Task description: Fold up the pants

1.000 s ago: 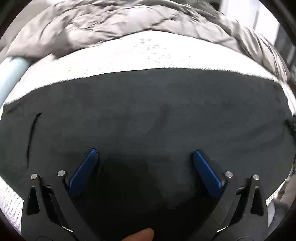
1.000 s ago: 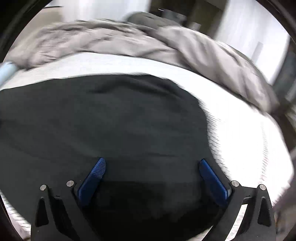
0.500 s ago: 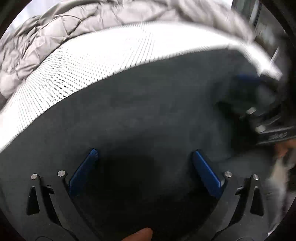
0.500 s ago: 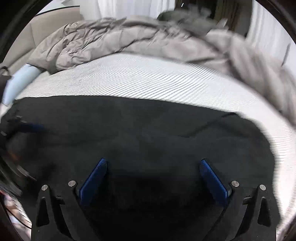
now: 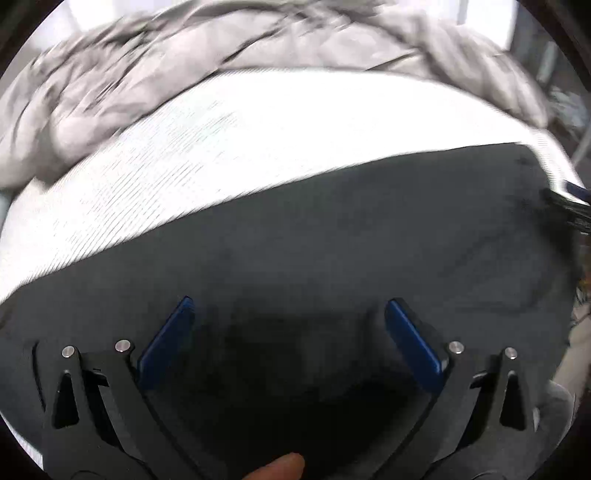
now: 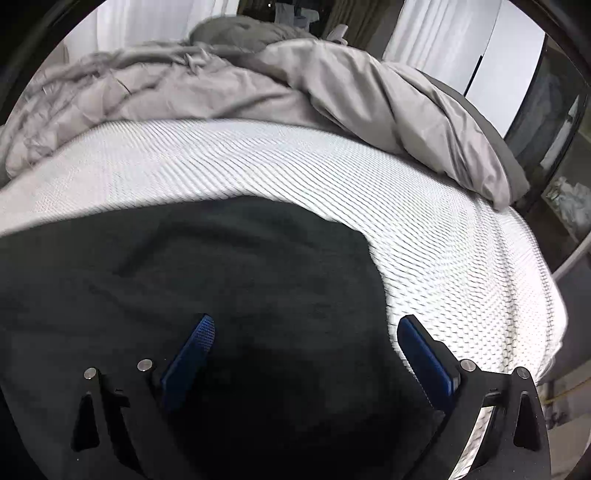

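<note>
One pair of pants – two grippers, left gripper and right gripper, both spread wide.

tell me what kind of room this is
Most likely a bedroom. Dark pants lie spread on a white textured mattress, a rumpled grey duvet is bunched at the far side, and white curtains hang behind.

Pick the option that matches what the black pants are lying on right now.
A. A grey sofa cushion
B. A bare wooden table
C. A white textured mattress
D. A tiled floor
C: the black pants are spread across the white textured mattress, with a rumpled grey duvet bunched up beyond it.
</note>
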{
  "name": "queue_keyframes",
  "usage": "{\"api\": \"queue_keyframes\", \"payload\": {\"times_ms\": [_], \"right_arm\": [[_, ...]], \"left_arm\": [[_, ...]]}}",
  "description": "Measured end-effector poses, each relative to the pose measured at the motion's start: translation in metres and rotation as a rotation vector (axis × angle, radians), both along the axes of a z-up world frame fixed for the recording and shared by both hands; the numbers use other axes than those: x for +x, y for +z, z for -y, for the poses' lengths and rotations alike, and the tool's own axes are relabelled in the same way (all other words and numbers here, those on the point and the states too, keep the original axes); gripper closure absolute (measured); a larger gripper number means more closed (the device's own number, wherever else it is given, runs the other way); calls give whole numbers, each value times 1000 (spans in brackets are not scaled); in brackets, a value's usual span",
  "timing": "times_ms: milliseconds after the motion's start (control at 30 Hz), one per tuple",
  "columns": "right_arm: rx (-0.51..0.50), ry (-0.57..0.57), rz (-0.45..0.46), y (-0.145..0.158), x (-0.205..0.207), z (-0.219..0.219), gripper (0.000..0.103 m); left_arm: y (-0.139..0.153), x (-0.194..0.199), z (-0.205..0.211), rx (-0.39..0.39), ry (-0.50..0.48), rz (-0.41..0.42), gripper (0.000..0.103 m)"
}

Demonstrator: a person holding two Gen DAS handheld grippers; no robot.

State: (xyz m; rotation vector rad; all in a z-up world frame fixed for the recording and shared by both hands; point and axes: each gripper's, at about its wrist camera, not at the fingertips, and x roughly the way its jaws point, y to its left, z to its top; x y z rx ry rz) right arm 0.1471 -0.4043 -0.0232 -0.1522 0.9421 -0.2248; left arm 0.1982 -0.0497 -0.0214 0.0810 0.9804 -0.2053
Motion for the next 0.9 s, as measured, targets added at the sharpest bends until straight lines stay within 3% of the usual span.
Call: {"api": "queue_keyframes", "payload": {"times_ms": [167, 233, 300, 400, 500, 567, 600, 667, 767, 833, 900], "right_arm": [[128, 242, 4, 9, 22, -85, 2], [163, 293, -49, -6, 49, -113, 2], [139, 268, -143, -33, 68, -123, 2], [45, 237, -149, -46, 71, -96, 1], [-38, -4, -85, -28, 53, -20, 2], [-9, -139, -79, -23, 41, 19, 2], [58, -144, -70, -18, 31, 32, 2], [72, -112, -36, -7, 14, 31, 3], [141, -27, 55, 19, -23, 4, 3], [210, 99, 40, 15, -29, -28, 3], [209, 210, 11, 5, -41, -64, 3]], "left_arm": [[11, 38, 59, -17, -78, 67, 1], [-7, 52, 83, 34, -97, 14, 1], [-29, 67, 88, 104, -117, -68, 0], [-36, 69, 63, 49, -85, -43, 0], [-39, 72, 21, 12, 56, -54, 0], [-34, 69, 0, -15, 123, -63, 1], [-29, 60, -3, 1, 133, -53, 1], [-15, 44, -1, 24, 125, -5, 1], [13, 3, 33, -46, 36, 79, 1], [15, -18, 75, -57, -99, 66, 1], [4, -38, 112, -42, -227, 23, 1]]}}
